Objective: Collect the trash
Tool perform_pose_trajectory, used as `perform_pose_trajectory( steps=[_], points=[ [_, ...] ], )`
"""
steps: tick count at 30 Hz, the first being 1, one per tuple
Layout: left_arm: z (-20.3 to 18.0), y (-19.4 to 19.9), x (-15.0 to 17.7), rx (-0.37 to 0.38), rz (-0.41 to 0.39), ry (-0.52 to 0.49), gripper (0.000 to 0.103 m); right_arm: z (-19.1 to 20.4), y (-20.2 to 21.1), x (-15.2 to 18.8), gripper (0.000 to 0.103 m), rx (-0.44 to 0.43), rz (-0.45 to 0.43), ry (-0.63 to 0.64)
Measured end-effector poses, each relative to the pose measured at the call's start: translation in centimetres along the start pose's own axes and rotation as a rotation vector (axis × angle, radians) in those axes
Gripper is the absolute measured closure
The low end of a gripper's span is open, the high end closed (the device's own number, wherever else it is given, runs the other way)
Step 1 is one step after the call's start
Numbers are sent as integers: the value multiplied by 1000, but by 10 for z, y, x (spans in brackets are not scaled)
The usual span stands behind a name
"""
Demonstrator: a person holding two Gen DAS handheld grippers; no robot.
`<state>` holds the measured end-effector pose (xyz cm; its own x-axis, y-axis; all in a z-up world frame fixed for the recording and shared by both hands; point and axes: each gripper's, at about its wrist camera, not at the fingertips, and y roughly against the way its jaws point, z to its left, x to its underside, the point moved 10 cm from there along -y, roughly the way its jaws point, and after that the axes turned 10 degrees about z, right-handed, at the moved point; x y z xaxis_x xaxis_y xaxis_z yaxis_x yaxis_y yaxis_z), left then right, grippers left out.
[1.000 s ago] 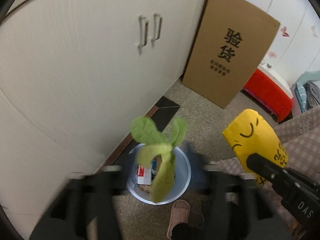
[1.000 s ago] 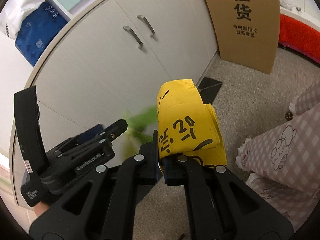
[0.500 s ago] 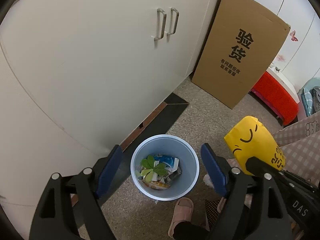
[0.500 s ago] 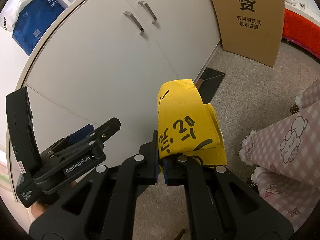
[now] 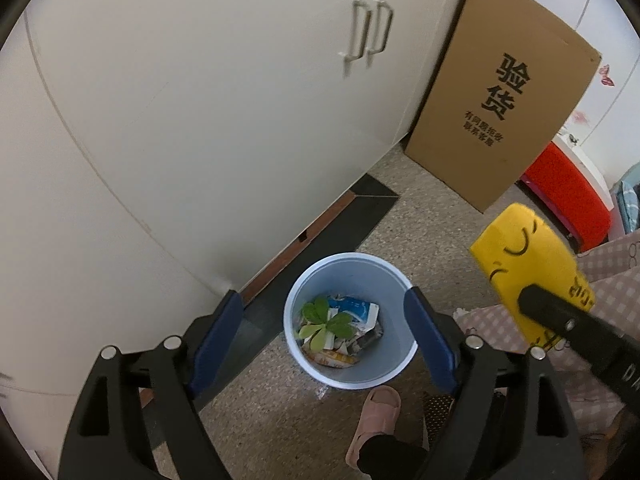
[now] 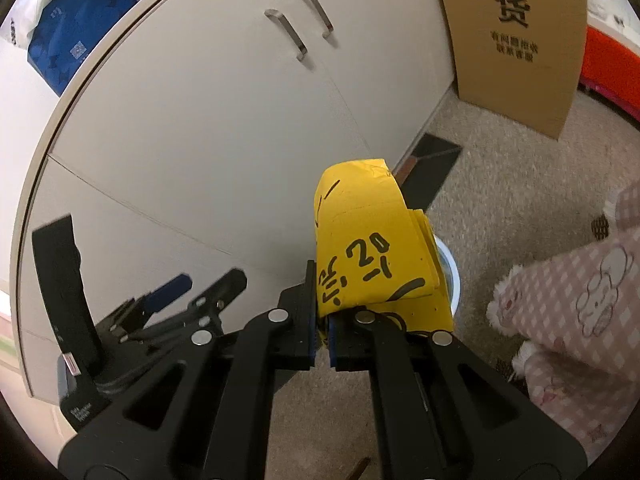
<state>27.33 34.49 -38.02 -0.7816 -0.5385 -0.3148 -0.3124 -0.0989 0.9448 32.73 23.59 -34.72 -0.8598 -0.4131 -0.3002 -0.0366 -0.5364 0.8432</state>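
A pale blue waste bin (image 5: 385,364) stands on the floor by the cabinet. Inside it lie a green leafy sprig (image 5: 325,322), a blue-and-white wrapper (image 5: 356,310) and other scraps. My left gripper (image 5: 322,298) hovers above the bin, open, with nothing between its blue pads. To its right, my right gripper (image 6: 322,322) is shut on a folded yellow paper (image 6: 368,240) with black drawn marks, held up beside the bin. The same yellow paper (image 5: 520,256) shows in the left wrist view. A sliver of the bin's rim (image 6: 451,268) peeks out behind the paper.
A cream cabinet (image 5: 200,120) with two handles stands just behind the bin. A tall cardboard box (image 5: 500,120) leans at its far end, with a red box (image 5: 568,196) beyond. A foot in a pink slipper (image 5: 376,416) and pink checked fabric (image 6: 580,300) are close on the right.
The green sprig that hung from my left gripper has dropped into the bin, and the left jaws have spread wider. Both grippers have sunk a little toward the bin.
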Motion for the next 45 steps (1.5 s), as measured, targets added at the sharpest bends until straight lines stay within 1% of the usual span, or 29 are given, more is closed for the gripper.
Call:
perform_pose_trajectory(
  steps=[1,2,3,4,5,6,9,13,16,18,22,23,25,26,28,30,31,33,34,36,39,43,45],
  points=[
    [4,-2,1,-5,2,8,22,0,-2,-4,97,0,-12,-6],
    [7,-3,1,-12,3,15,22,-1,-5,-5,90,-9,-6,-14],
    [11,-4,2,-18,4,20,22,-3,-8,-5,79,-16,2,-26],
    [12,-5,2,-23,5,23,22,-5,-12,-5,70,-14,9,-37],
    [15,-6,2,-31,6,26,22,-7,-13,-5,49,-10,7,-39],
    [17,-6,2,-37,6,28,22,-8,-13,-5,44,-6,-4,-40],
    [20,-2,4,-43,3,31,22,-15,-11,-1,44,16,-8,-56],
    [15,12,5,-47,-20,24,22,-14,14,2,44,70,-48,-27],
    [6,36,6,-43,-58,1,22,-6,54,5,43,144,-121,17],
    [-2,56,6,-33,-91,-16,22,0,84,8,38,180,-175,41],
    [-23,114,8,-18,-199,-57,21,12,149,20,34,247,-293,71],
    [-29,130,10,-16,-229,-68,19,14,173,27,32,259,-336,75],
    [-42,164,15,-8,-292,-97,16,15,202,37,31,278,-383,72],
    [-45,178,19,-3,-318,-108,16,15,226,47,29,292,-425,69],
    [-61,215,29,18,-381,-138,14,14,262,64,26,318,-488,55],
    [-75,244,38,42,-430,-162,13,12,294,82,24,339,-546,42],
    [-83,264,46,52,-468,-173,12,11,306,90,23,352,-567,36],
    [-98,293,59,71,-520,-201,11,9,341,115,22,374,-629,22],
    [-105,303,64,83,-535,-214,10,8,349,119,21,384,-646,20],
    [-120,329,81,121,-574,-248,9,7,374,140,20,417,-692,15],
    [-136,360,107,152,-641,-285,8,10,404,172,18,466,-757,29],
    [-157,394,141,184,-709,-337,7,10,424,205,16,511,-812,25],
    [-164,402,154,194,-726,-362,6,8,431,220,16,525,-830,14]
  ],
)
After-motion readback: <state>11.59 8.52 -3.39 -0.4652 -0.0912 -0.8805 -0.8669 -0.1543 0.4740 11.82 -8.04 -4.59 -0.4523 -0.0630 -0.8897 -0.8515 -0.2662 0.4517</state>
